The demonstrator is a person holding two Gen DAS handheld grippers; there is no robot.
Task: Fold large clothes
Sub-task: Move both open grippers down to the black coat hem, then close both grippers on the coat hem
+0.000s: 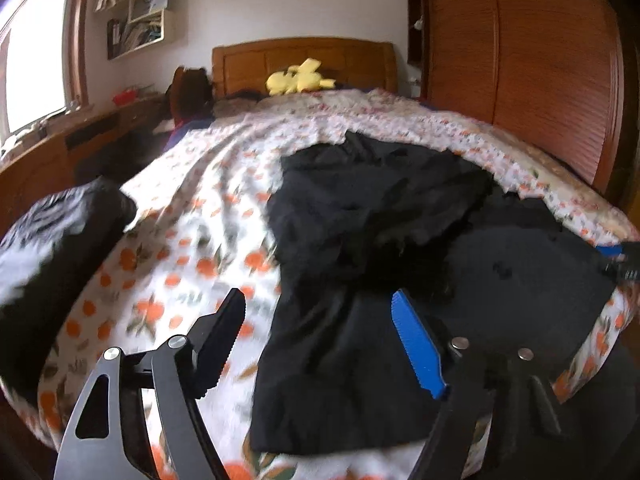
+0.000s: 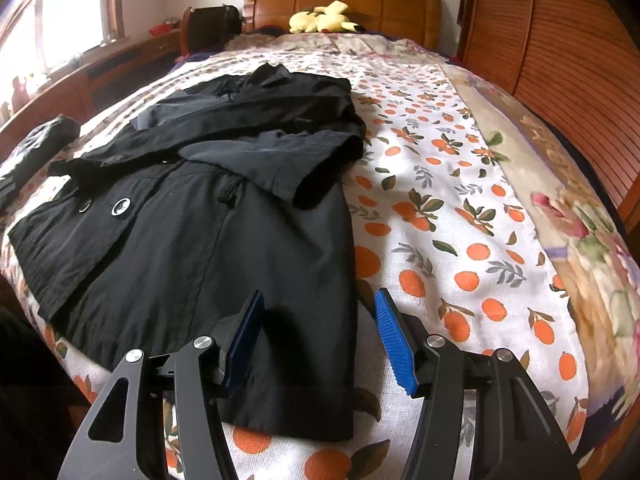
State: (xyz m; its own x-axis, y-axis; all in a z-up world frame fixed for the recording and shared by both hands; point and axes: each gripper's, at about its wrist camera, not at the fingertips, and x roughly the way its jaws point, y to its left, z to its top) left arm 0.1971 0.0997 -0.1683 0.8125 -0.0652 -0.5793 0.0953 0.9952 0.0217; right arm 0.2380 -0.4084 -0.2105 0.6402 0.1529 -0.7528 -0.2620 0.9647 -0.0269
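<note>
Grippers first: right gripper (image 2: 318,340) and left gripper (image 1: 320,344) both hover with fingers spread, holding nothing, probably lining up on the hem. Black coat (image 2: 192,216) lies flat on the orange-print bedspread (image 2: 460,220), sleeves crossed over the chest, so it's half folded. Yellow plush (image 2: 320,18) sits by the headboard.

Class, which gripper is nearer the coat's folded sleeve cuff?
Right, though not by much. The right gripper sits over the coat's hem below the cuff; the left gripper hangs at the hem's opposite edge.
</note>
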